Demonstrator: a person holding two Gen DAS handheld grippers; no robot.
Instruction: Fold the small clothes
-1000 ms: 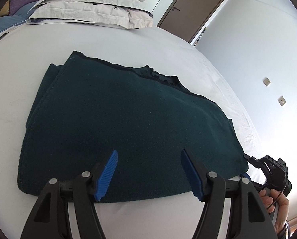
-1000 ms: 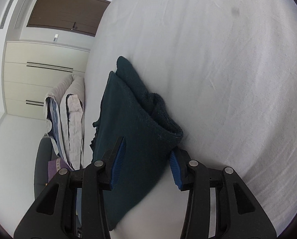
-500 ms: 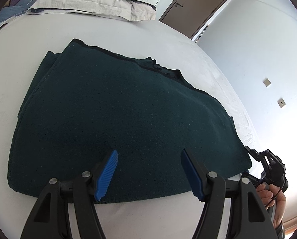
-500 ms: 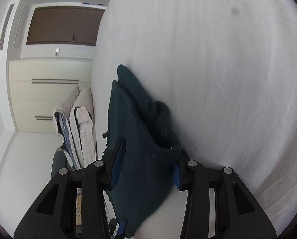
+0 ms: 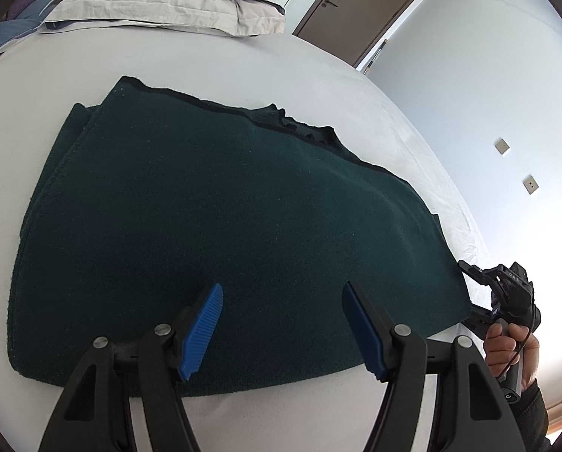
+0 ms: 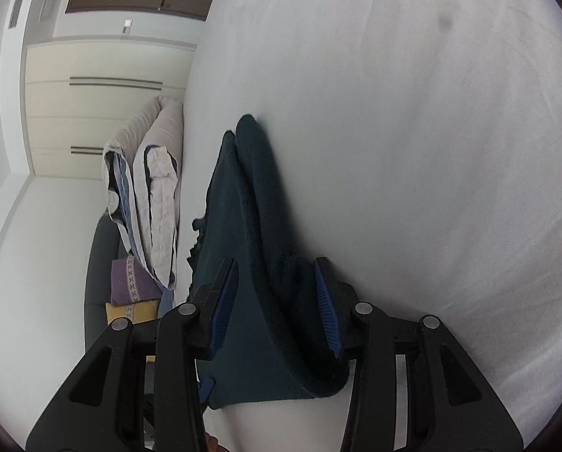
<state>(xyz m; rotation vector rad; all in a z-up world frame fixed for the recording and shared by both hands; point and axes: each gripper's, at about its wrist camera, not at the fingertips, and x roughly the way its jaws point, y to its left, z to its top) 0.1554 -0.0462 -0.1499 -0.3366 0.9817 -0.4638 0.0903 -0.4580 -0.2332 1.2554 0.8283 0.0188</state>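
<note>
Lying folded on the white bed [image 5: 243, 64], dark green garment [image 5: 224, 226] spreading broad and flat toward the pillows [image 5: 160, 7] at the bed's far edge. Hovering over its near edge, left gripper [image 5: 281, 324] with fingers standing apart and gripping nothing. Showing only in the right wrist view: right gripper [image 6: 277, 301] straddling the garment's thick folded end [image 6: 281, 301], fingers pressing on the cloth. Appearing only in the left view: a hand [image 5: 510, 350] on the right gripper's handle.
</note>
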